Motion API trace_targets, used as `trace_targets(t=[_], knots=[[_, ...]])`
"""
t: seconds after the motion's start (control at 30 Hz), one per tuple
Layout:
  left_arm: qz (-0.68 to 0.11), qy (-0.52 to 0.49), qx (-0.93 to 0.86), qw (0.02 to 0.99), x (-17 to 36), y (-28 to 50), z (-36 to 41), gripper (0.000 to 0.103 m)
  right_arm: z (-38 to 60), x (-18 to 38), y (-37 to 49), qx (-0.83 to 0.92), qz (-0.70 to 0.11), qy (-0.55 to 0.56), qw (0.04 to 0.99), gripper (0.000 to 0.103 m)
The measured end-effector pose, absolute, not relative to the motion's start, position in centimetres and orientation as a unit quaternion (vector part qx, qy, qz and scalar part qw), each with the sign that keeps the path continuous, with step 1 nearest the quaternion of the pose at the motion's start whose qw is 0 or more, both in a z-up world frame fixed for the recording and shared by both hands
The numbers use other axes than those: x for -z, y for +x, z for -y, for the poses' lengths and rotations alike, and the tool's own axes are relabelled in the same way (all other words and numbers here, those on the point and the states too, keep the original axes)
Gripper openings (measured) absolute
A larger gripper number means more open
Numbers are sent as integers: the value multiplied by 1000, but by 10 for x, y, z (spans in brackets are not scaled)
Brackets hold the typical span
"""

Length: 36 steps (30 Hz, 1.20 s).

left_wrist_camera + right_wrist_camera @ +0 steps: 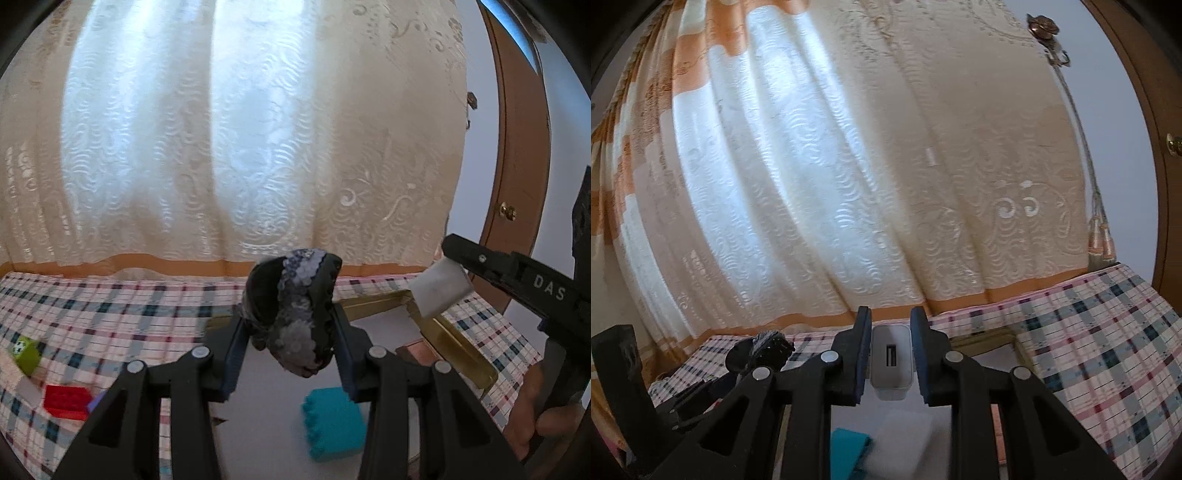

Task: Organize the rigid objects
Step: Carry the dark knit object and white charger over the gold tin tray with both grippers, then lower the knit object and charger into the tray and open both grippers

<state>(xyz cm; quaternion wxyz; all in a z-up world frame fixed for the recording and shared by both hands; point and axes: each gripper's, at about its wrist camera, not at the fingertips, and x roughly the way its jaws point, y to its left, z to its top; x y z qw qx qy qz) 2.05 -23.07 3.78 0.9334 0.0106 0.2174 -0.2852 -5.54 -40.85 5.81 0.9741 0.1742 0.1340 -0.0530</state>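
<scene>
Black plastic, nearest: the left gripper point(290, 332) fills the bottom of the left wrist view, its blue pads clamped on a crumpled dark grey cloth bundle with pale lace trim point(291, 310), held up in the air.
Right gripper: the right gripper point(890, 360) is closed on a small white plastic USB charger block point(890, 360), port facing the camera; in the left view the same block shows at middle right.
Tray below: a white-floored tray with a gold rim point(458, 350) lies under both grippers, lower centre to right.
Already in the tray: a teal studded plastic brick point(332, 424) at lower centre, a brown flat block point(415, 352) by the rim, and a white foam-like pad point(905, 439) seen blurred under the right gripper.
Still outside: a red studded brick point(66, 400) and a green cube with a football print point(25, 354) lie on the checked bedspread point(110, 314) at lower left.
Progress, judged: partly done; the charger looks ready to go down into the tray, two toys remain, and the soft bundle probably belongs elsewhere.
Farthest: a cream patterned curtain point(240, 129) and a brown wooden door point(517, 166) at right.
</scene>
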Motion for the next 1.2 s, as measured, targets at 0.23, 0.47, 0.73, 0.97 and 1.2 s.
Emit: trace_targets(t=[0.23, 0.47, 0.73, 0.97, 1.2], knots=[[-237, 14, 296, 925, -29, 30, 260, 42, 439, -48, -48, 80, -149, 190, 967, 24], [-256, 26, 290, 922, -21, 38, 283, 42, 456, -39, -39, 98, -166, 189, 963, 24], [-292, 33, 276, 915, -18, 48, 287, 42, 464, -31, -30, 103, -182, 184, 960, 24], [-324, 52, 242, 913, -8, 56, 292, 42, 461, -27, -23, 106, -196, 169, 960, 24], [-336, 42, 244, 909, -5, 59, 290, 57, 458, -20, -15, 93, -209, 162, 960, 24]])
